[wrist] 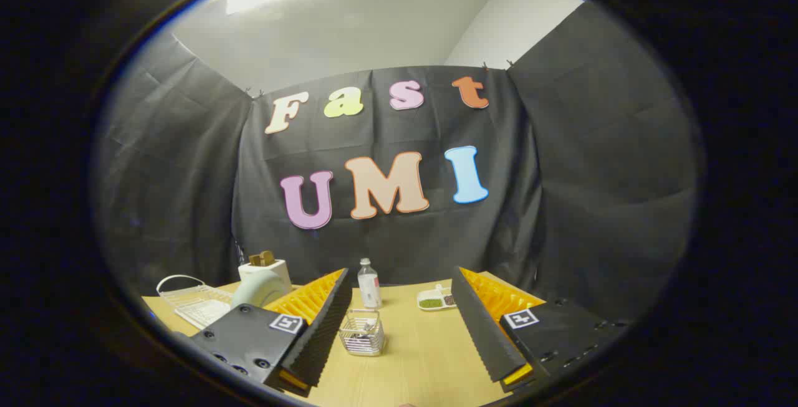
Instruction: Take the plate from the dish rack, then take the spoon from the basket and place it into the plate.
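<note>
My gripper [402, 326] is open, its two fingers spread wide above the wooden table [424, 357] with nothing between them. A small wire basket [362, 332] stands on the table between the fingers, closer to the left one, with dark utensils inside; the spoon cannot be made out. Beyond the left finger a pale green plate [257, 288] stands upright in a white wire dish rack [193, 304].
A white toaster [265, 265] with toast sits behind the plate. A clear bottle [369, 283] stands at the back of the table past the basket. A white divided dish [436, 299] with food lies to the bottle's right, near the right finger.
</note>
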